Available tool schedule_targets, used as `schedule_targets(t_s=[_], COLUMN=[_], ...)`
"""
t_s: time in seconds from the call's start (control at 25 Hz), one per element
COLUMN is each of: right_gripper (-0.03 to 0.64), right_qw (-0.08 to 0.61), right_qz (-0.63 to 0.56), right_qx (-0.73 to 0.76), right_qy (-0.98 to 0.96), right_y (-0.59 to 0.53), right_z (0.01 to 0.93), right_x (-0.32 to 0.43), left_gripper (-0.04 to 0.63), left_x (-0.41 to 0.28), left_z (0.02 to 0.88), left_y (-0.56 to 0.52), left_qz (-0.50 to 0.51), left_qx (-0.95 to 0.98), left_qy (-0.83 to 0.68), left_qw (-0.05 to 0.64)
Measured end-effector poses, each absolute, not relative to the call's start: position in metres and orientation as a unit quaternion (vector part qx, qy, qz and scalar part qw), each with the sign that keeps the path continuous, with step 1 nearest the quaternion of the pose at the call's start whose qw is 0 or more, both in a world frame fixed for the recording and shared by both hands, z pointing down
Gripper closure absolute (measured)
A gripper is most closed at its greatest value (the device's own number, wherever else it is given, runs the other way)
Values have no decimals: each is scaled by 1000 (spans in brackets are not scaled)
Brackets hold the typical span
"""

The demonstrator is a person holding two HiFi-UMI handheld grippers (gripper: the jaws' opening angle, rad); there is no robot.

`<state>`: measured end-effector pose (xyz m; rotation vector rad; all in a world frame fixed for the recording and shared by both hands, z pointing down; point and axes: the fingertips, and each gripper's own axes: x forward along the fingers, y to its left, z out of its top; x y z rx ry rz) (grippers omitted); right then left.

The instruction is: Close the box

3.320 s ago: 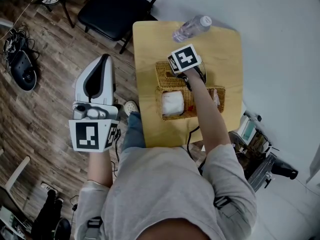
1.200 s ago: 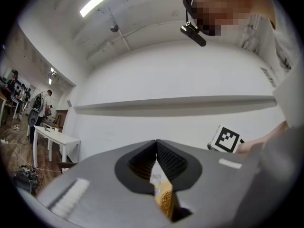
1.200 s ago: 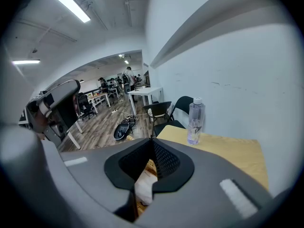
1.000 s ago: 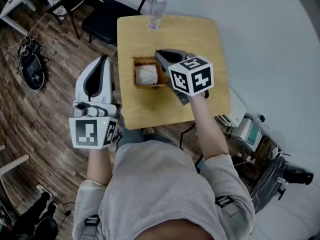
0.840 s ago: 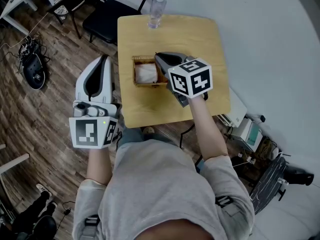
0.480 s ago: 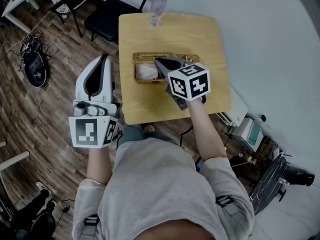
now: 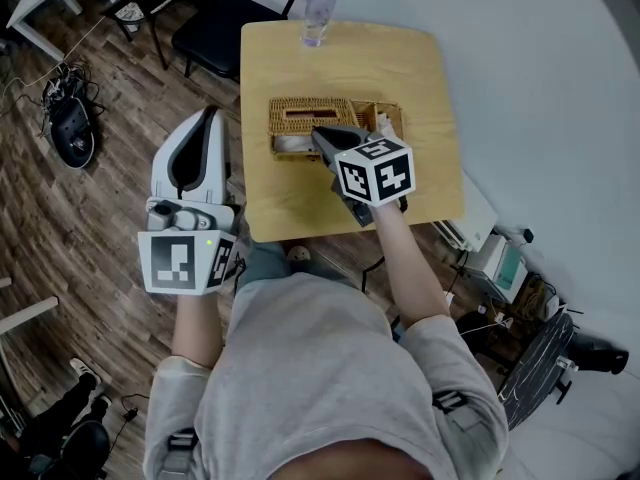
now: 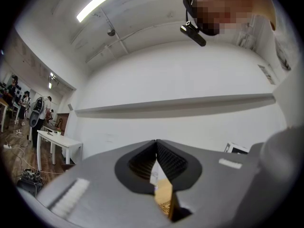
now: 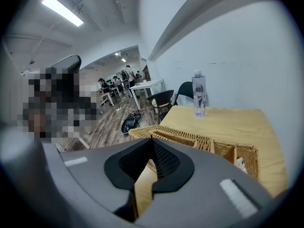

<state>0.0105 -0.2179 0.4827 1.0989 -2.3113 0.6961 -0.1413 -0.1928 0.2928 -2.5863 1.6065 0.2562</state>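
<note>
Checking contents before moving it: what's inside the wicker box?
Its woven lid covers most of the large section; only a white strip shows below it. The small side compartment is open, holding something white.

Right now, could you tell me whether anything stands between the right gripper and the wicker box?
Nothing visible does: the right gripper, shut, sits right at the wicker box; the bottle stands beyond it.

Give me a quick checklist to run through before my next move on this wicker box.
1. Lid of wicker box down over the larger section: ok.
2. Lid fully seated: cannot tell.
3. Right claw shut, nothing between its jaws: ok.
4. Left claw shut, held off the table: ok.
5. Water bottle upright, apart from the box: ok.
</note>
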Motion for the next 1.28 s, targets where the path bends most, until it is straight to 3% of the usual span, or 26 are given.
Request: schedule_targets(t_s=[1.28], right_gripper=[600], right_qw=[272], right_qz=[300], right_qx=[411], right_qy=[-817], right_y=[-198], right_z=[553], right_x=[14], left_gripper=[537], left_x=[-156], left_z=[304], left_y=[-183], left_qz=[72], left_qx=[-837], left_qy=[541], left_qw=[39])
